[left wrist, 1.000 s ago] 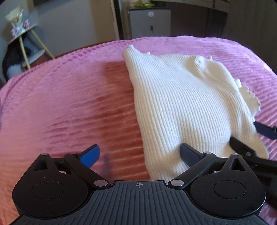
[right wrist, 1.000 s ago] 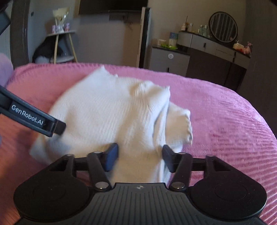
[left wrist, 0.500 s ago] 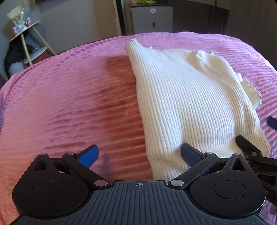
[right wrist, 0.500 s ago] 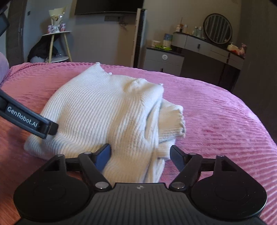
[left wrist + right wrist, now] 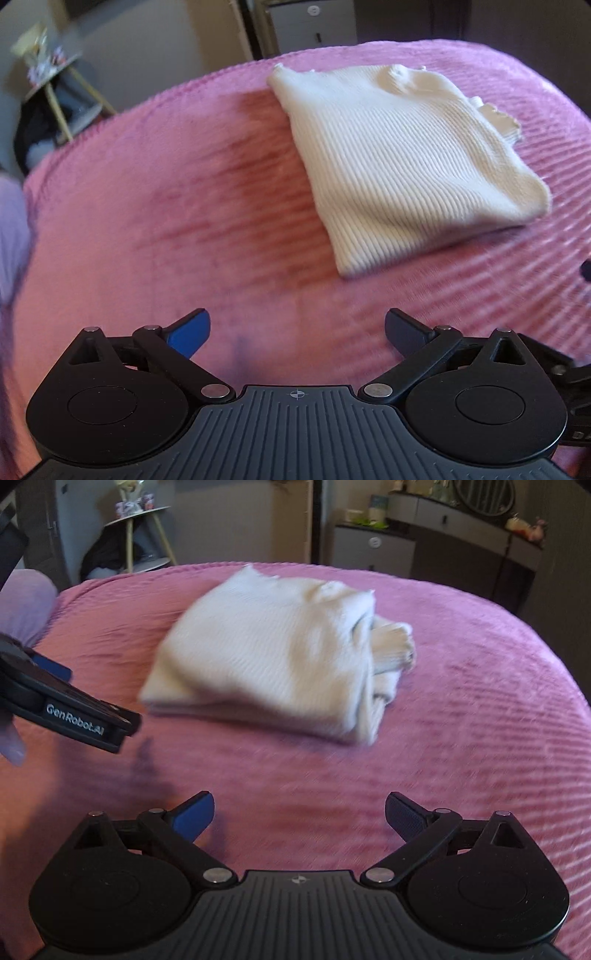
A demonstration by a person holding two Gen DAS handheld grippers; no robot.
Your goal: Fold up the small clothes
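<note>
A white ribbed knit garment [image 5: 399, 162] lies folded into a rough rectangle on the pink bedspread [image 5: 184, 221]. It also shows in the right wrist view [image 5: 280, 657], with a frilled edge sticking out on its right side. My left gripper [image 5: 297, 328] is open and empty, held back from the garment's near left corner. My right gripper [image 5: 299, 812] is open and empty, held back from the garment's near edge. The left gripper's body [image 5: 70, 716] shows at the left of the right wrist view.
A small round side table [image 5: 140, 535] with dark clothes under it stands beyond the bed at the left. A grey cabinet [image 5: 373, 550] and a dresser with a round mirror [image 5: 484, 498] stand behind the bed. A lilac sleeve [image 5: 26, 602] is at the left edge.
Both grippers have pulled back from the garment toward the near side of the bed. The garment now lies free on the bedspread and the right jaws have opened wider.
</note>
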